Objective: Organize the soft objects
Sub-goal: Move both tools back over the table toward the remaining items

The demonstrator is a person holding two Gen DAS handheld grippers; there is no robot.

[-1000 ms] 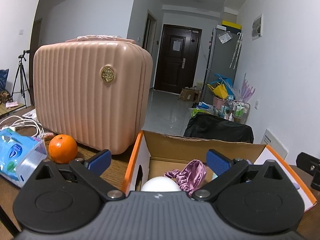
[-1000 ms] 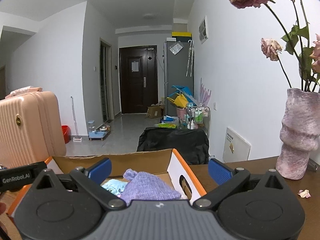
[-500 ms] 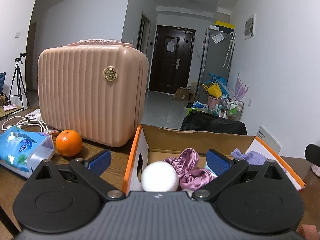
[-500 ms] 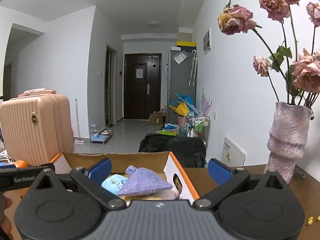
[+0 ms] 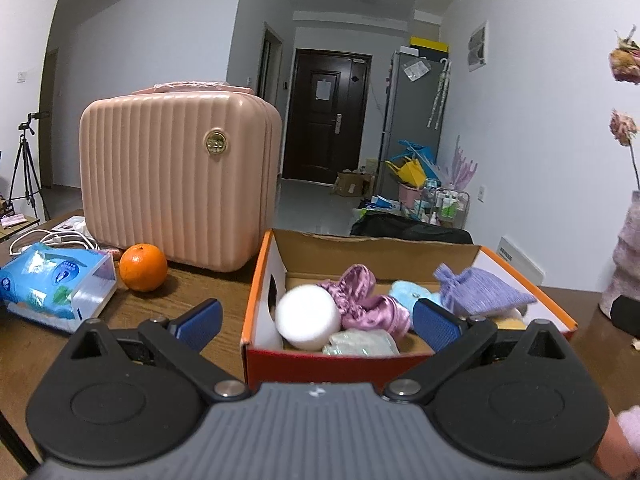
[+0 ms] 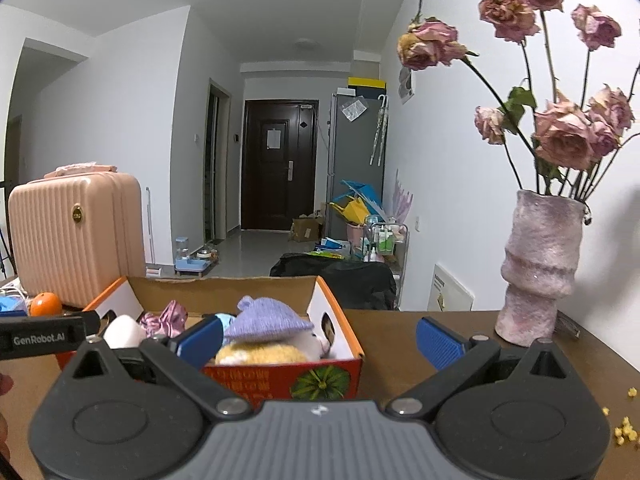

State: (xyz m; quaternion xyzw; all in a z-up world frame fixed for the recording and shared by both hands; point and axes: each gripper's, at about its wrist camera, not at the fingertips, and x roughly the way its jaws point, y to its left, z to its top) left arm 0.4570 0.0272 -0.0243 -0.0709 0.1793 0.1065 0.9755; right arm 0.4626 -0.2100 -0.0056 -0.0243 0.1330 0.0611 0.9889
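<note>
An open cardboard box (image 5: pixel 256 280) with an orange rim and red front stands on the wooden table. It holds a white ball (image 5: pixel 307 316), a purple satin scrunchie (image 5: pixel 362 300), a light blue plush (image 5: pixel 406 290) and a lavender knit pouch (image 5: pixel 480 290). My left gripper (image 5: pixel 316 320) is open just before the box's front wall, holding nothing. In the right wrist view the box (image 6: pixel 280 376) sits left of centre, with the knit pouch (image 6: pixel 266 316) lying on a yellow plush (image 6: pixel 260 354). My right gripper (image 6: pixel 320 340) is open and empty at the box's right front corner.
A pink ribbed suitcase (image 5: pixel 176 184) stands behind an orange (image 5: pixel 143 267) and a blue tissue pack (image 5: pixel 52 284) left of the box. White cables (image 5: pixel 52 236) lie further back. A fuzzy pink vase (image 6: pixel 538 268) of dried roses stands to the right, with yellow crumbs (image 6: pixel 624 432) near the table edge.
Both grippers have drawn back from the box, so its red front wall and more of its contents show. Both stay open.
</note>
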